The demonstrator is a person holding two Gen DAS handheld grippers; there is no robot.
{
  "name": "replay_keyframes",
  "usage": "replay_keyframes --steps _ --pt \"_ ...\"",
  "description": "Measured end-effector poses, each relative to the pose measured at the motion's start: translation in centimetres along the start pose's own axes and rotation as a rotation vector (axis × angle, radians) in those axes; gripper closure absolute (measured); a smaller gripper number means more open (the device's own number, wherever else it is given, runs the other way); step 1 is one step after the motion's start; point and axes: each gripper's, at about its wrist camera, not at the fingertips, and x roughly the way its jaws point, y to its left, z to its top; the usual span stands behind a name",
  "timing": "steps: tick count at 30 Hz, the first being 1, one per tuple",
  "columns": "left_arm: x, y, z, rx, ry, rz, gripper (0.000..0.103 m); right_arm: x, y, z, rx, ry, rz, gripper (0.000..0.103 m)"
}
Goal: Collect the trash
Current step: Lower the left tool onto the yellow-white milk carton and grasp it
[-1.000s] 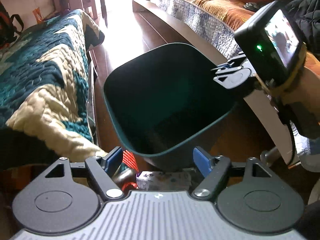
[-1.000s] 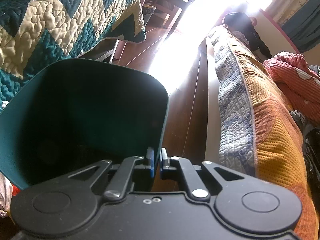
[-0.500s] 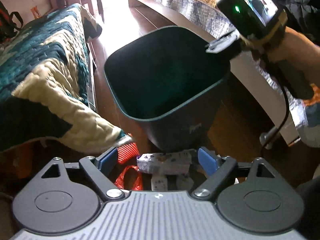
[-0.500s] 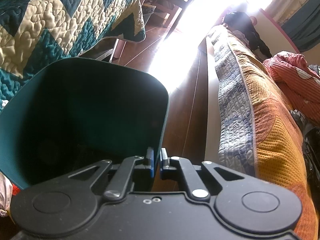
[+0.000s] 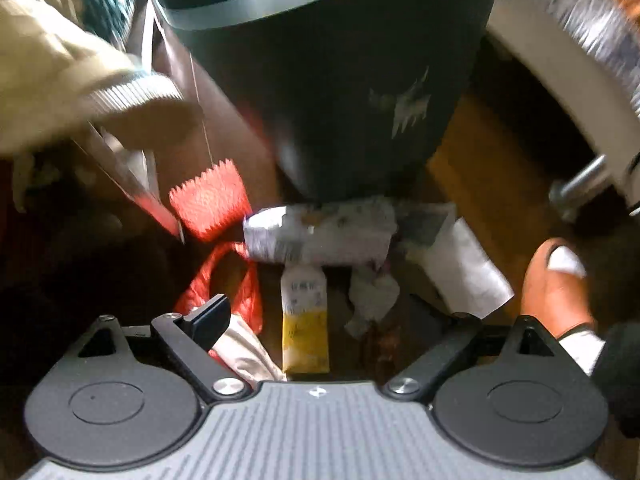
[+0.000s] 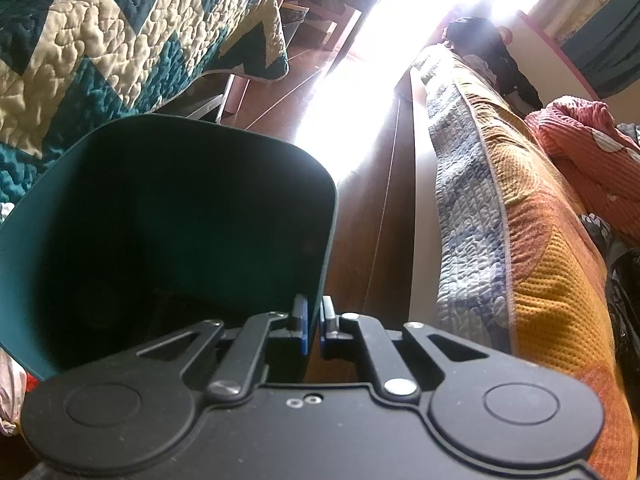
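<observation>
Left wrist view: the left hand-held gripper (image 5: 320, 322), jaws just widened and empty, hangs over floor litter: a crumpled wrapper (image 5: 320, 234), a yellow sachet (image 5: 305, 322) with unreadable print, red packets (image 5: 208, 200), against the dark bin (image 5: 340, 80). Right wrist view: the right hand-held gripper (image 6: 313, 322) pinches the bin's rim (image 6: 320, 280) between two quilted beds (image 6: 120, 40).

Two matte black grippers were seen. The left gripper (image 5: 324, 316) was fitted with a ribbed grey body plate, black linkage arms joined by silver screws, two round black discs and a dark finger (image 5: 210, 322). The right gripper (image 6: 313, 322) was marked by a smooth black housing, silver pivot screws, round discs and blue-edged fingertips (image 6: 303, 326). An orange slipper (image 5: 556, 288) over a white sock was worn.
</observation>
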Motion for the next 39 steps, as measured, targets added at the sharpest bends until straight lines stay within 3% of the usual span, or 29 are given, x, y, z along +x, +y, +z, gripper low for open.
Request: replay_keyframes --steps 11,20,23,28,33,39 --pt "10.4 0.8 -1.2 -0.007 0.168 0.07 0.01 0.4 -0.4 0.0 0.022 0.023 -0.003 0.098" --pt "13.9 1.0 -1.8 -0.009 0.215 0.067 0.01 0.4 -0.4 -0.2 0.025 0.034 -0.006 0.098" --pt "14.4 0.9 -1.9 -0.001 0.217 0.064 0.022 0.4 -0.4 -0.2 0.028 0.033 -0.004 0.098" --pt "14.9 0.9 -1.8 -0.004 0.235 0.064 0.058 0.3 -0.2 0.0 0.026 0.024 -0.005 0.098" --pt "14.6 0.9 -2.2 0.015 0.23 0.077 0.061 0.5 -0.5 -0.1 0.042 0.02 -0.007 0.099" --pt "13.3 1.9 -1.7 -0.044 0.206 0.051 0.061 0.9 -1.0 -0.7 0.028 0.02 -0.027 0.099"
